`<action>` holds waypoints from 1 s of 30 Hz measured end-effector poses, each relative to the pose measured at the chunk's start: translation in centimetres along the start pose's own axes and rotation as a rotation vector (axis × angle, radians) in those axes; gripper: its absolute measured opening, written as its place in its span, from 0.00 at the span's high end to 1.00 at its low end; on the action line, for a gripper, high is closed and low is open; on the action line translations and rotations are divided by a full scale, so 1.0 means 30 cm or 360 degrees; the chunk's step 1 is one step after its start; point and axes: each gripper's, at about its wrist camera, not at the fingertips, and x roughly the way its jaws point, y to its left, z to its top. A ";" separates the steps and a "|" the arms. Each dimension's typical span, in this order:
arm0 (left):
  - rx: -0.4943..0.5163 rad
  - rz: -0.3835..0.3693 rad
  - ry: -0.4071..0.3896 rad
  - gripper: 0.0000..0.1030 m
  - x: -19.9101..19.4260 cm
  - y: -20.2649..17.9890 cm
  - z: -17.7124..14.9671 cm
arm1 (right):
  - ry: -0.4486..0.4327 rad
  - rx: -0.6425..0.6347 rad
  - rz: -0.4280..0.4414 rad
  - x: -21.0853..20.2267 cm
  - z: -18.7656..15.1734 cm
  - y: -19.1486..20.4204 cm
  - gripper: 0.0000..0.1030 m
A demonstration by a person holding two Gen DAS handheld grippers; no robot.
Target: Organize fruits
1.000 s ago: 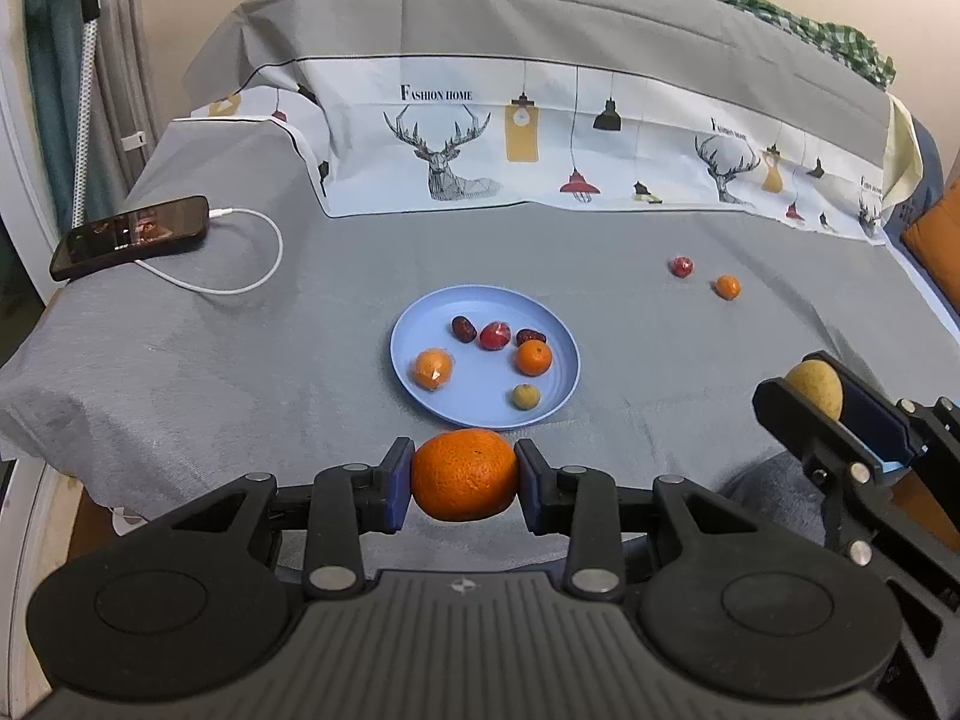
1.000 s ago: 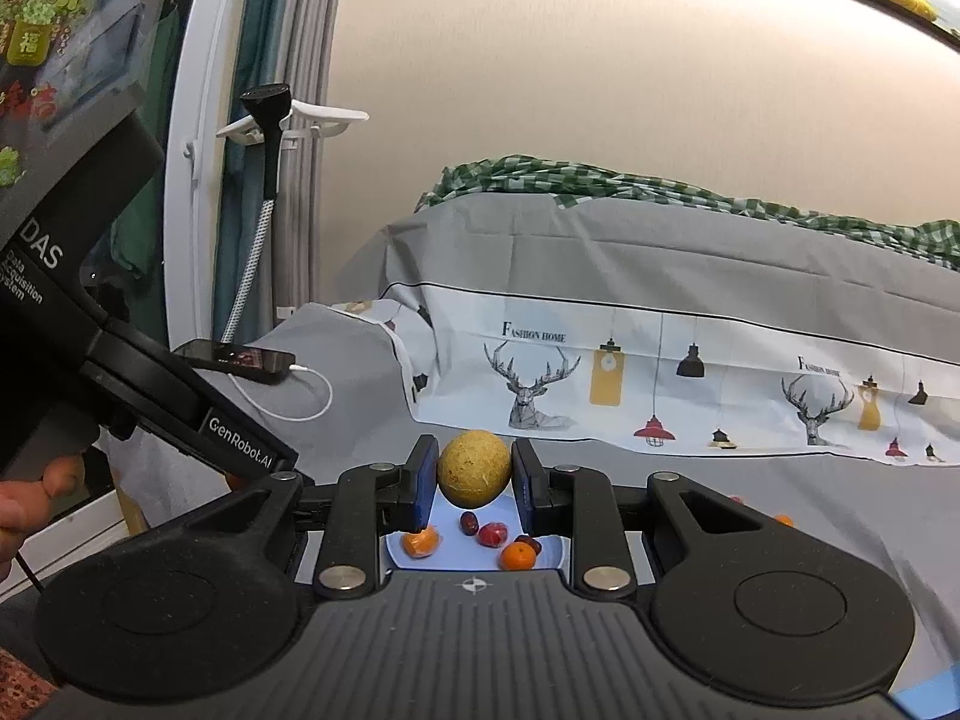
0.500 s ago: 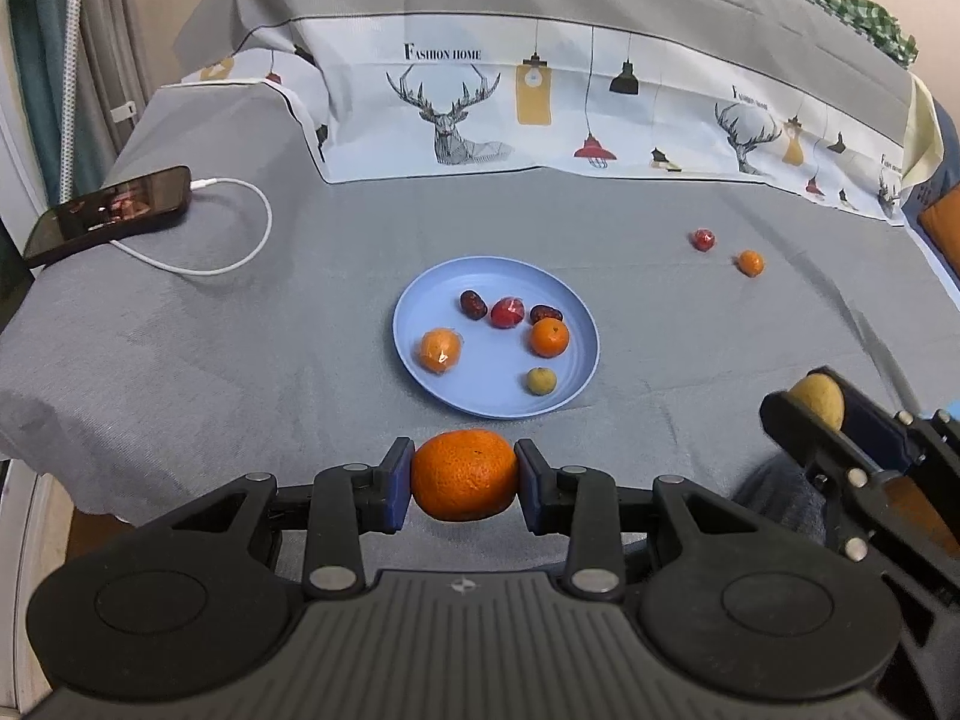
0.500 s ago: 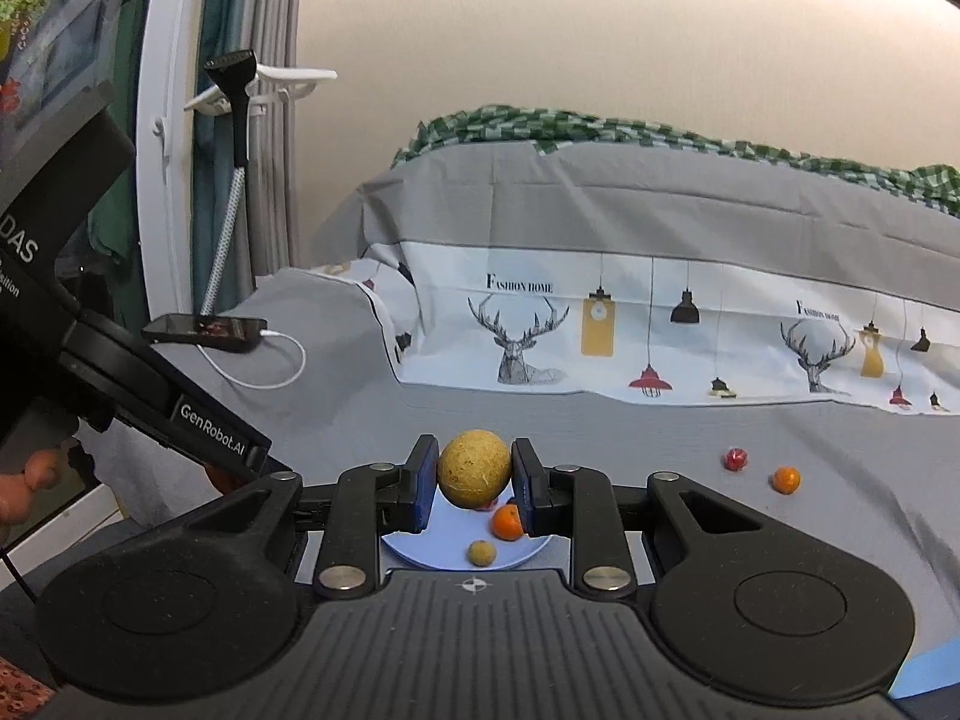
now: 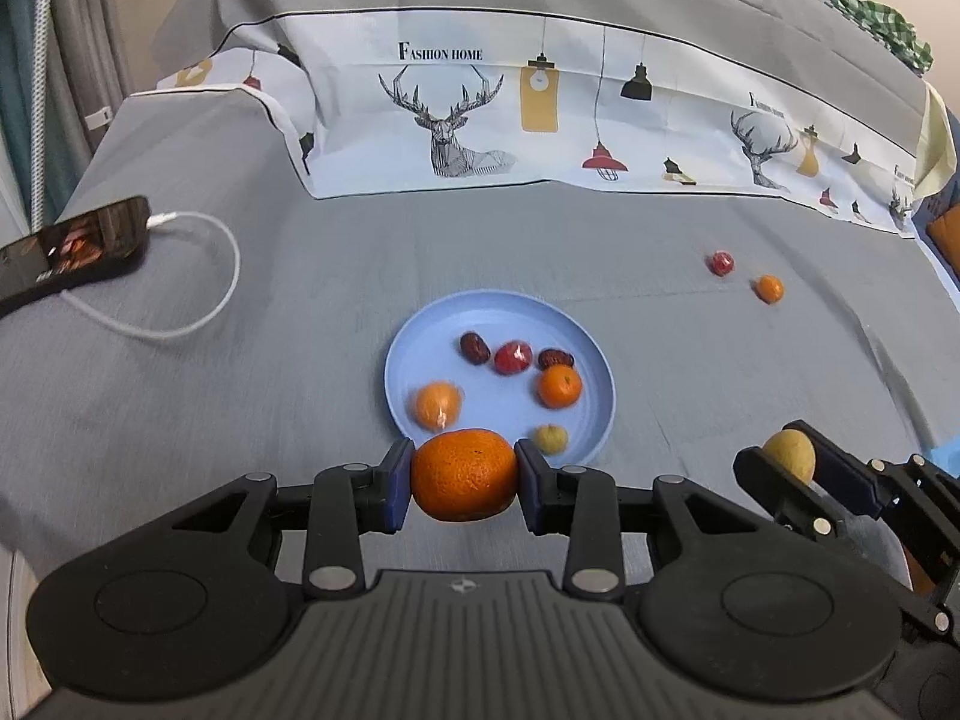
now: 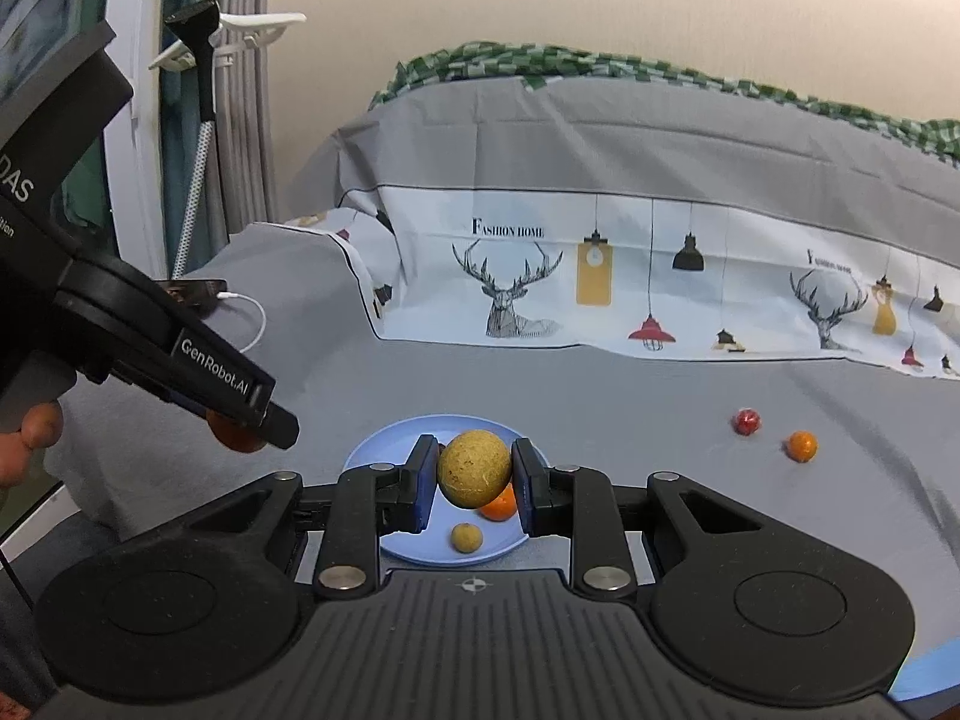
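My left gripper is shut on a large orange, held just over the near rim of the blue plate. My right gripper is shut on a round yellow-brown fruit; it also shows at the right of the left wrist view, with that fruit in it. On the plate lie a wrapped orange fruit, a small orange, a red fruit, two dark dates and a small yellow fruit. A red fruit and a small orange lie loose on the grey sheet to the far right.
A phone on a white charging cable lies at the bed's left edge. A printed deer-pattern cloth rises behind the plate. A person's hand holds the left gripper's handle. Curtains and a white rack stand at the left.
Both grippers have moved forward and down toward the plate, still holding their fruits. The plate now sits closer and larger in both views.
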 end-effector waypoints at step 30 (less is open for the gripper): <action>0.0157 0.0054 0.0158 0.38 0.629 0.015 0.137 | 0.0463 -0.0052 0.0049 0.655 -0.085 -0.020 0.73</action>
